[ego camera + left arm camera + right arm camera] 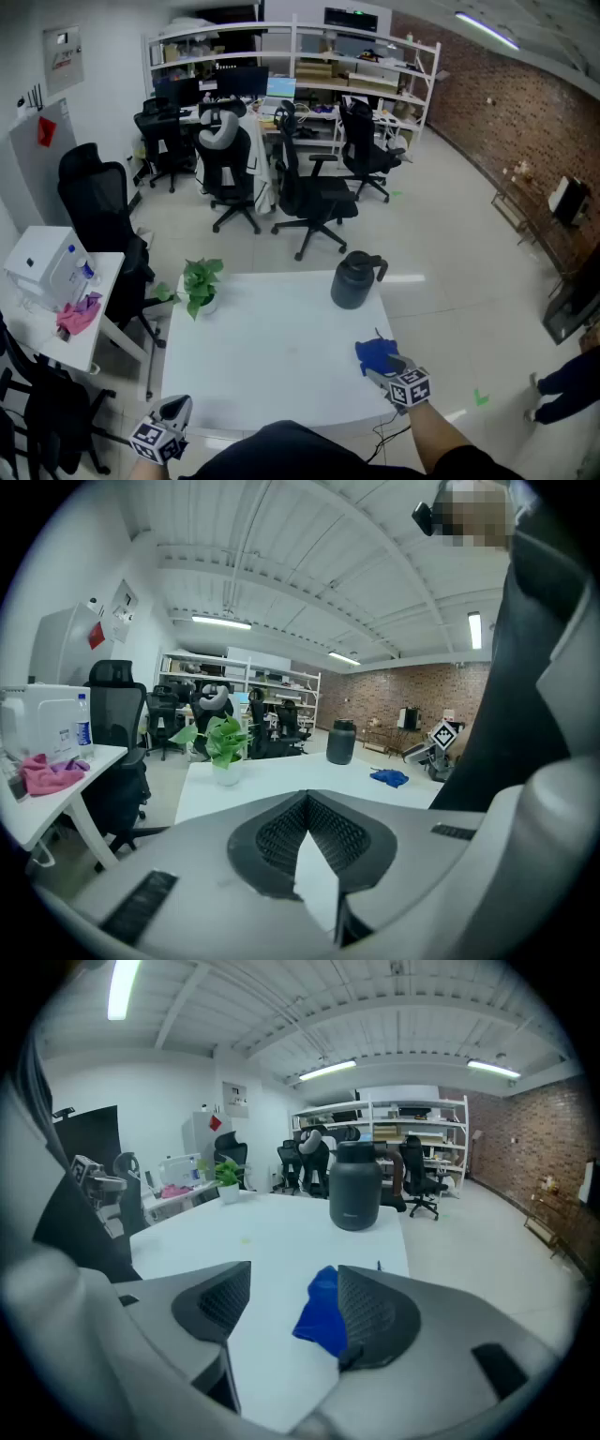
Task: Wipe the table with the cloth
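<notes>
A crumpled blue cloth [375,353] lies near the right edge of the white table [272,361]. My right gripper [386,371] is at the cloth, low over the table. In the right gripper view its jaws [289,1283] stand open. The cloth [319,1321] rests between them against the right pad [375,1312], and the left pad is well apart from it. My left gripper [174,411] hovers at the table's front left corner. Its pads [305,803] meet at the tips with nothing between them. From there the cloth [388,778] shows far across the table.
A dark jug [354,279] stands at the table's far right and a potted plant [200,284] at its far left. A side desk [56,309] with a pink rag and a white device is on the left. Office chairs [309,192] stand beyond the table.
</notes>
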`<state>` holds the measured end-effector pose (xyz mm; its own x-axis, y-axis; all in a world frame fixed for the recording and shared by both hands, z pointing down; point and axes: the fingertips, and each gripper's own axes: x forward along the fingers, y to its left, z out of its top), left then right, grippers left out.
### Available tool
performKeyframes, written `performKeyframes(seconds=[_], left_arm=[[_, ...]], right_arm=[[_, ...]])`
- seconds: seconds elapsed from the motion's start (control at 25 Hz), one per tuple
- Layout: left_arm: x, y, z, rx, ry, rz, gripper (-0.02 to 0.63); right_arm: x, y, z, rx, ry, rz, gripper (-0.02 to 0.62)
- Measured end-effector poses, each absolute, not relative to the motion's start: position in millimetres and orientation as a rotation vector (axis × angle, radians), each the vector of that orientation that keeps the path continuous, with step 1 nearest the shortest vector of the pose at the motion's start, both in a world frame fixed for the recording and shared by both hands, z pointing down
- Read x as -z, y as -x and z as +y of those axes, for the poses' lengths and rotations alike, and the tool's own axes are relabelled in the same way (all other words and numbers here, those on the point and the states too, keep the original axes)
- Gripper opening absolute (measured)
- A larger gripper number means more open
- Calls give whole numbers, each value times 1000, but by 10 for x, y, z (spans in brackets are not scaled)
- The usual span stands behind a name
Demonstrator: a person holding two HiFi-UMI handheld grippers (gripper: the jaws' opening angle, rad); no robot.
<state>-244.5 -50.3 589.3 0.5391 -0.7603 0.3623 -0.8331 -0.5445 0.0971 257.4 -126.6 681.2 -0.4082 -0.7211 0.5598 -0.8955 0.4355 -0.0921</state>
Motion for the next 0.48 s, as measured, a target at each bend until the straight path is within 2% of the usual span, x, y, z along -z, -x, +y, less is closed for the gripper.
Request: performKeyframes(seconds=[0.24, 0.48], left_arm=[[-5927, 2531, -336, -474, -2438, -1370, 0], [-5940, 2719, -214, -475, -2389, -1414, 0]], right_arm=[[-7198, -2965, -1749, -562, -1346, -2047, 391], [-7620, -3214, -2000, -686, -1363, -1909, 393]])
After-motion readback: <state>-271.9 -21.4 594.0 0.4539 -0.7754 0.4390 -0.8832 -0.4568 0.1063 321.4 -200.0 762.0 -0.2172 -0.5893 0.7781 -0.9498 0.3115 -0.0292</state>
